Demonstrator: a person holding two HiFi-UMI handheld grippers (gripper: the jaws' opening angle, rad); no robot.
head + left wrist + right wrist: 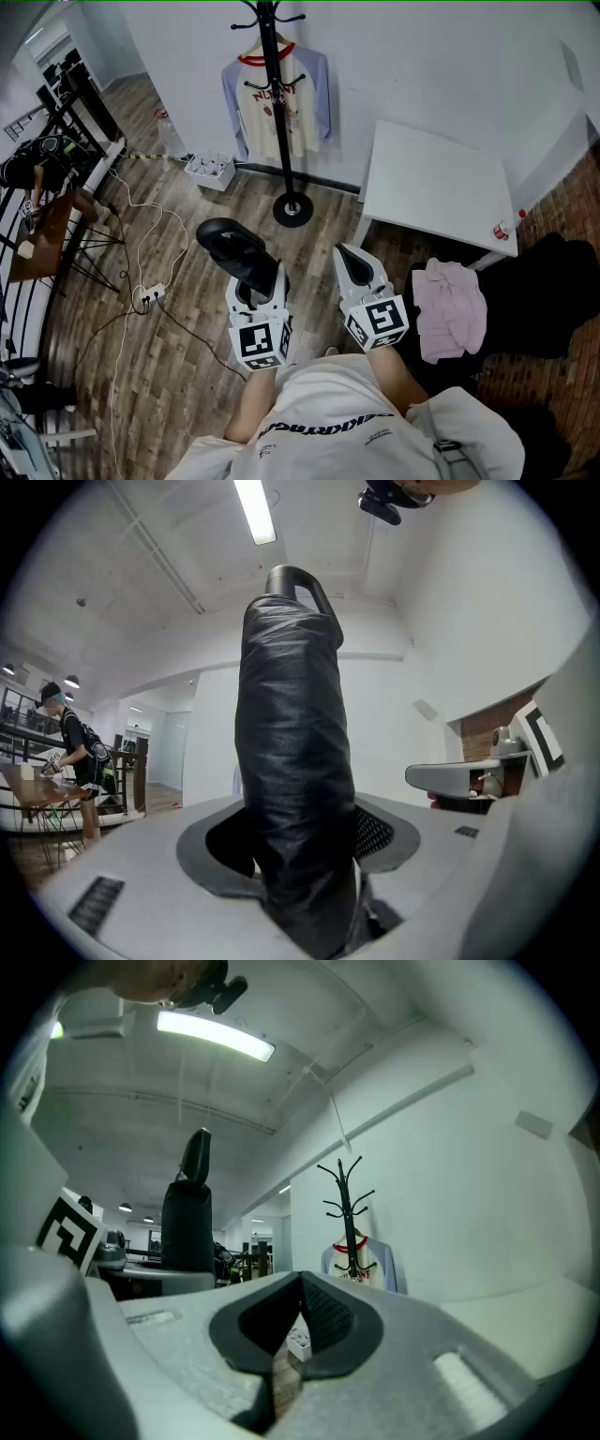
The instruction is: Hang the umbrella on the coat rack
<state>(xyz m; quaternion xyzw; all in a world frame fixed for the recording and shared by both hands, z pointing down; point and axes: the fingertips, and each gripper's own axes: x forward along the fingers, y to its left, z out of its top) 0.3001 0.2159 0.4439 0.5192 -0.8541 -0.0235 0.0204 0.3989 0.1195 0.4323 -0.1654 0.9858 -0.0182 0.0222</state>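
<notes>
A black folded umbrella point(234, 246) stands upright between the jaws of my left gripper point(255, 281), which is shut on its lower part. In the left gripper view the umbrella point(295, 761) fills the middle, with its loop handle point(302, 583) on top. My right gripper point(354, 262) is level beside it, jaws together and nothing in them. The black coat rack point(281, 122) stands ahead by the white wall, with a white and lilac shirt point(300, 108) hanging on it. The right gripper view shows the rack point(349, 1208) to the right and the umbrella point(187, 1213) to the left.
A white table point(441, 183) stands right of the rack, with a small bottle point(506, 228) at its corner. A pink cloth point(450, 305) lies on dark things at the right. On the floor are a white box point(209, 171) and a power strip point(148, 295) with cables. A person point(80, 761) stands far left.
</notes>
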